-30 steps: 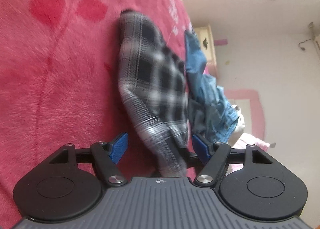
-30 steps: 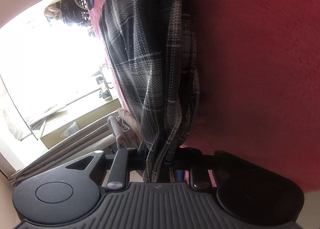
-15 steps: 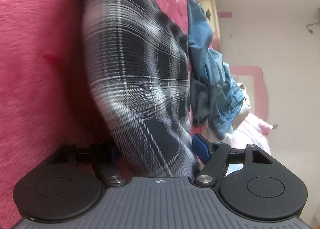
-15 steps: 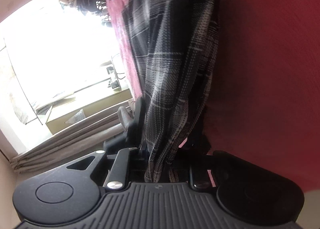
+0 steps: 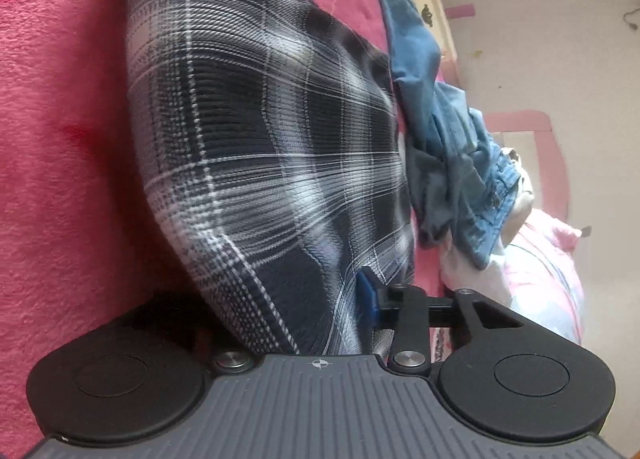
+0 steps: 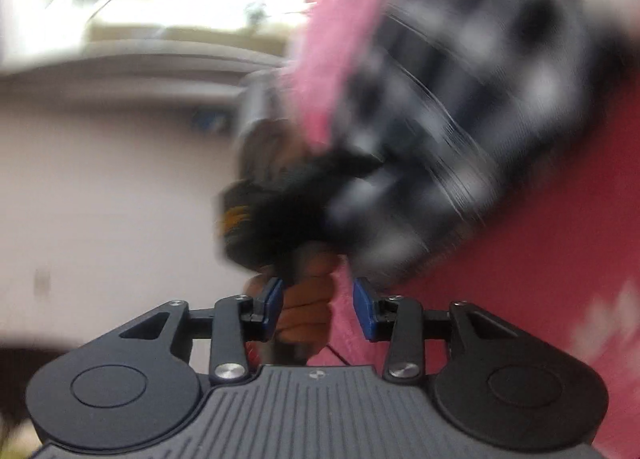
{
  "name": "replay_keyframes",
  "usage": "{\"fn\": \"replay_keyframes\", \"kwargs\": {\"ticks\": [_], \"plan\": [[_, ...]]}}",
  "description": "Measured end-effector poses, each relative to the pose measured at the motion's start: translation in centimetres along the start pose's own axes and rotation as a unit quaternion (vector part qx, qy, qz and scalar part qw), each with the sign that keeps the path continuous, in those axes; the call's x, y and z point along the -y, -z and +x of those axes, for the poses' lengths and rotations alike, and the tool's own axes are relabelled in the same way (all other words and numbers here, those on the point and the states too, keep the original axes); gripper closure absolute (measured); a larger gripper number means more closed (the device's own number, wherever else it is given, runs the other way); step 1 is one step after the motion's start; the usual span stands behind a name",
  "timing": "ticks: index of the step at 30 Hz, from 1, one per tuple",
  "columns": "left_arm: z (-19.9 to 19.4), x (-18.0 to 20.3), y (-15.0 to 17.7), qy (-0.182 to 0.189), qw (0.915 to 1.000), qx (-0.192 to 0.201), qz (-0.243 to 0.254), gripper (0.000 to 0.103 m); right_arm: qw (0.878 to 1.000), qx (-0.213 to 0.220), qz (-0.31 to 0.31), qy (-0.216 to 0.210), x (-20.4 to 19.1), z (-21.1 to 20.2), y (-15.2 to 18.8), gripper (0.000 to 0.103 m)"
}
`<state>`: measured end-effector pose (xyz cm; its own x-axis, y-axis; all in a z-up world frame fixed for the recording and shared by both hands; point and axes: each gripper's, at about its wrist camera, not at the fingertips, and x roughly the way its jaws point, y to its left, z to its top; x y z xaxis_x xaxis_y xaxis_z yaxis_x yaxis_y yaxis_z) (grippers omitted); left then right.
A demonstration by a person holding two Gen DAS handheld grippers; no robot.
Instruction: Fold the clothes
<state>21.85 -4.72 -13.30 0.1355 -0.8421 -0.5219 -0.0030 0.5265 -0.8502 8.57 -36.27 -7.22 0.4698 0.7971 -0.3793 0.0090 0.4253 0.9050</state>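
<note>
Plaid garment (image 5: 256,131) bunched on pink blanket (image 5: 60,139); left tongs (image 5: 288,295) closing on it; right tongs (image 6: 318,307) opening, empty.

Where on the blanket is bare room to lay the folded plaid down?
The pink blanket lies bare on the plaid garment's side away from the blue clothes pile. Beside that pile it's crowded: the clothes touch the plaid's edge, with a white-and-pink bundle beyond.

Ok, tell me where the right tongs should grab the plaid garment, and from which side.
Probably the far end of the plaid garment, approached from the bare side of the red blanket: the left tongs are closing on the bunched near end, and the blue clothes crowd the other edge. The right tongs, opening, hold nothing.
</note>
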Motion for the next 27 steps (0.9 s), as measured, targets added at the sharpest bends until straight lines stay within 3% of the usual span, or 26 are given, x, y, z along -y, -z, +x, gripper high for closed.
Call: {"fn": "replay_keyframes", "kwargs": {"ticks": [1,3,6,11,14,21,27], "plan": [[0.0,-0.1,0.0,0.001,1.0000,0.000,-0.001,0.066,0.999,0.018,-0.035,0.004,-0.8,-1.0,-2.6,0.045],[0.0,-0.2,0.0,0.002,1.0000,0.002,0.001,0.067,0.993,0.075,-0.086,0.035,-1.0,-3.1,-6.9,0.036],[0.0,-0.2,0.0,0.003,1.0000,0.002,0.006,0.068,0.988,0.103,-0.092,0.075,1.8,-4.2,-11.5,0.034],[-0.2,-0.8,0.1,0.013,0.9999,0.002,0.011,0.070,0.991,0.024,-0.064,0.115,9.1,-1.1,-15.4,0.032],[-0.4,-1.3,0.2,0.023,0.9996,0.005,0.017,0.071,0.993,-0.027,-0.059,0.097,11.7,0.9,-15.6,0.034],[-1.0,-2.0,0.4,0.040,0.9986,0.009,0.033,0.074,0.991,-0.112,-0.068,0.027,12.2,6.1,-19.3,0.034],[-1.3,-2.3,0.6,0.050,0.9977,0.013,0.045,0.074,0.977,-0.184,-0.105,-0.007,11.4,9.9,-21.3,0.034]]}}
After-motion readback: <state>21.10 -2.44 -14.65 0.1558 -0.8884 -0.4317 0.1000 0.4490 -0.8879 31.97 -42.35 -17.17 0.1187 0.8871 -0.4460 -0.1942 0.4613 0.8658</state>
